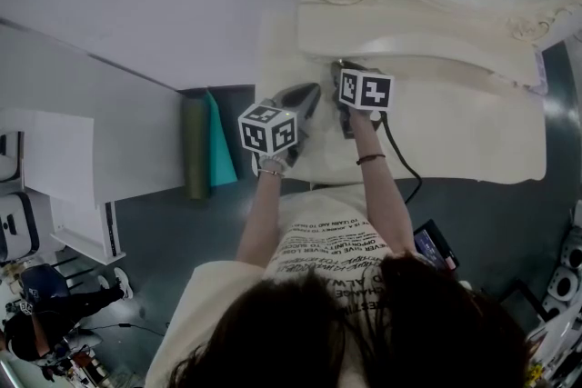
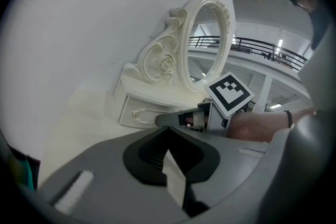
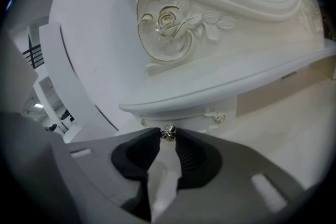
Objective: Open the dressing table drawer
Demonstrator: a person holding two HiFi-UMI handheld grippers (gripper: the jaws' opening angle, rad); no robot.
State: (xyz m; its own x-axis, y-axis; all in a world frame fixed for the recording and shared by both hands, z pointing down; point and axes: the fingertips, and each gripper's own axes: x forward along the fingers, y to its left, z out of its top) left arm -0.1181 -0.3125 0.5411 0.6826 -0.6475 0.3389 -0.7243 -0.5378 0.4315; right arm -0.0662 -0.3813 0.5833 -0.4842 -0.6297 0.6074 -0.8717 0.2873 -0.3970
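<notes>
Right gripper: your right gripper (image 3: 168, 137) has its jaws closed on the small silver metal drawer knob (image 3: 168, 132), with both pads touching it.
Just ahead: the knob sits on the little white carved drawer (image 3: 181, 115), straight off the tips and tucked under the cream shelf ledge (image 3: 226, 89).
Left gripper: your left gripper (image 2: 167, 129) is pinched together on nothing, beside the right one.
Progress: you have the grip, but the drawer looks fully in. Only the pull toward you seems left.

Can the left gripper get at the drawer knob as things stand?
Probably not: the right gripper is clamped on the drawer knob, covering both its sides, and the left gripper sits shut beside it.
</notes>
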